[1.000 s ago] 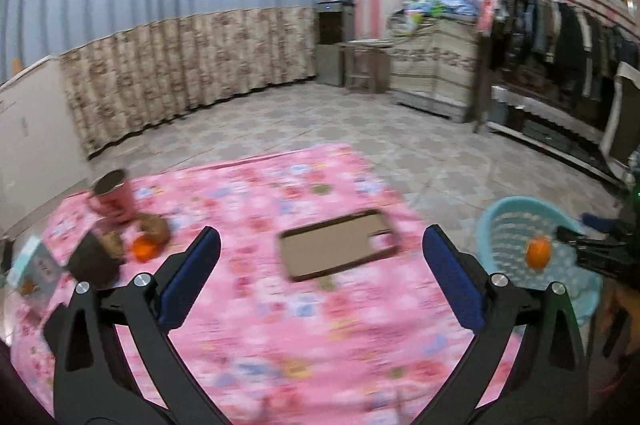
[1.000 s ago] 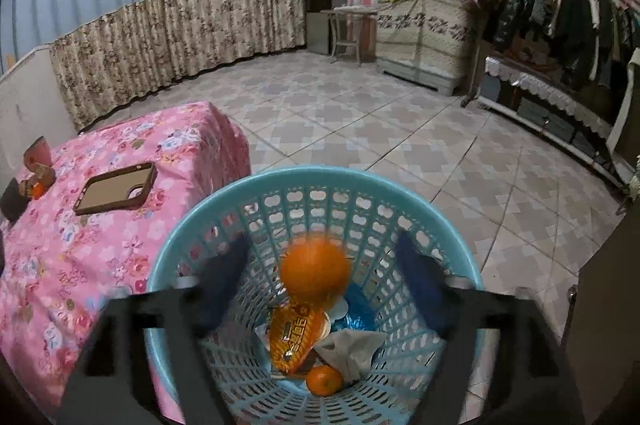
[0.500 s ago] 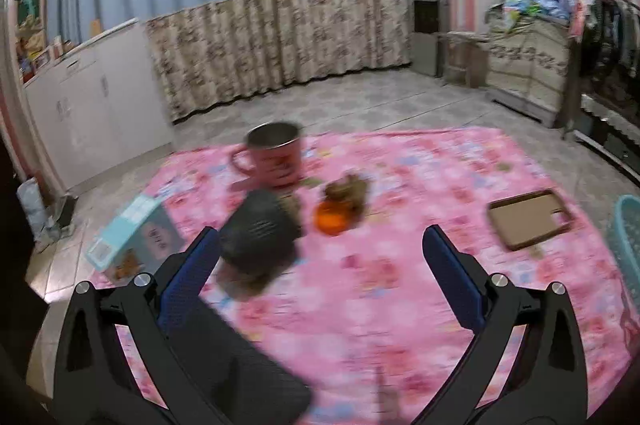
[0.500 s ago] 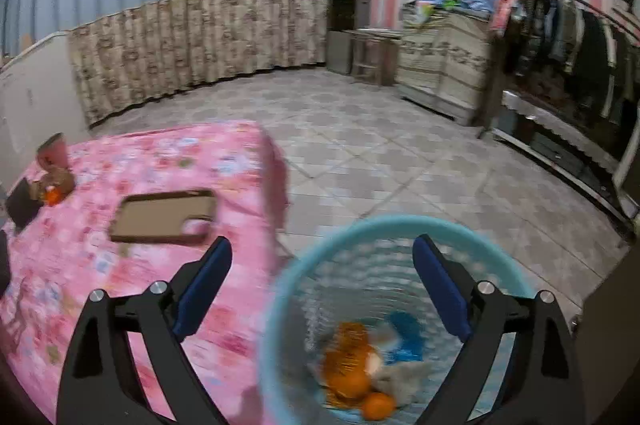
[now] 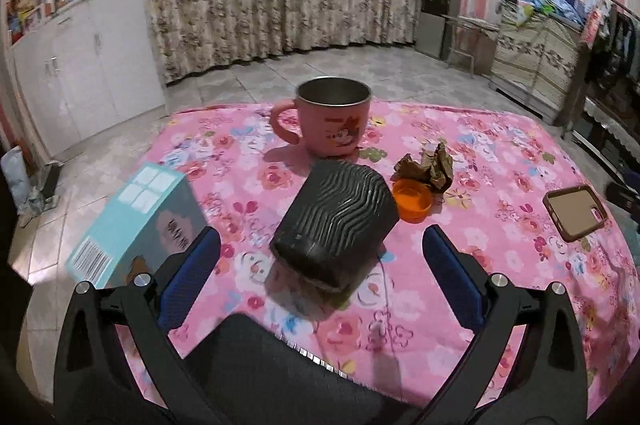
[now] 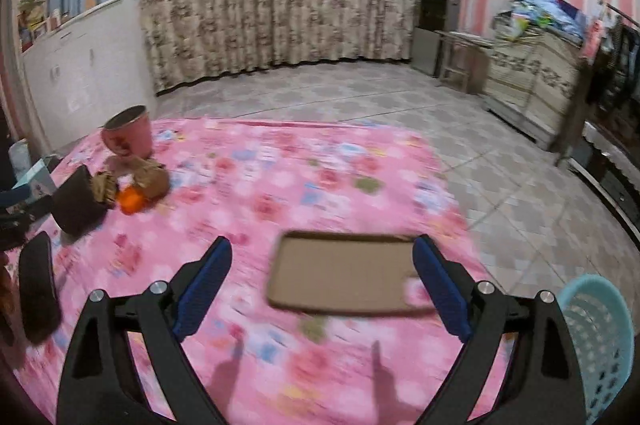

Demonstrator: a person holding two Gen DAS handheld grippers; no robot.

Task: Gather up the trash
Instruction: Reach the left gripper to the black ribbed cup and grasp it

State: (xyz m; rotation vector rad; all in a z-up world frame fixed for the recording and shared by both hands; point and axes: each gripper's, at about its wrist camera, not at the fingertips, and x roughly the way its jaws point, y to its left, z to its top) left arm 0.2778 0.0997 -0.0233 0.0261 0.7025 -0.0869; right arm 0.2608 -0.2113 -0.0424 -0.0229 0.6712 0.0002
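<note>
A crumpled brown paper wad and an orange peel cup lie on the pink floral table, behind a black ribbed box. My left gripper is open and empty, its fingers either side of the black box and short of it. My right gripper is open and empty above a brown phone case. The brown wad and orange peel show far left in the right wrist view. The blue trash basket stands at the table's right edge.
A pink mug stands behind the trash. A teal carton lies at the left edge. The phone case is at the right. A black object lies near the table's front edge. Tiled floor surrounds the table.
My left gripper swung left from the phone case to the black box and trash. My right gripper let an orange fall into the basket, then moved left over the table.
</note>
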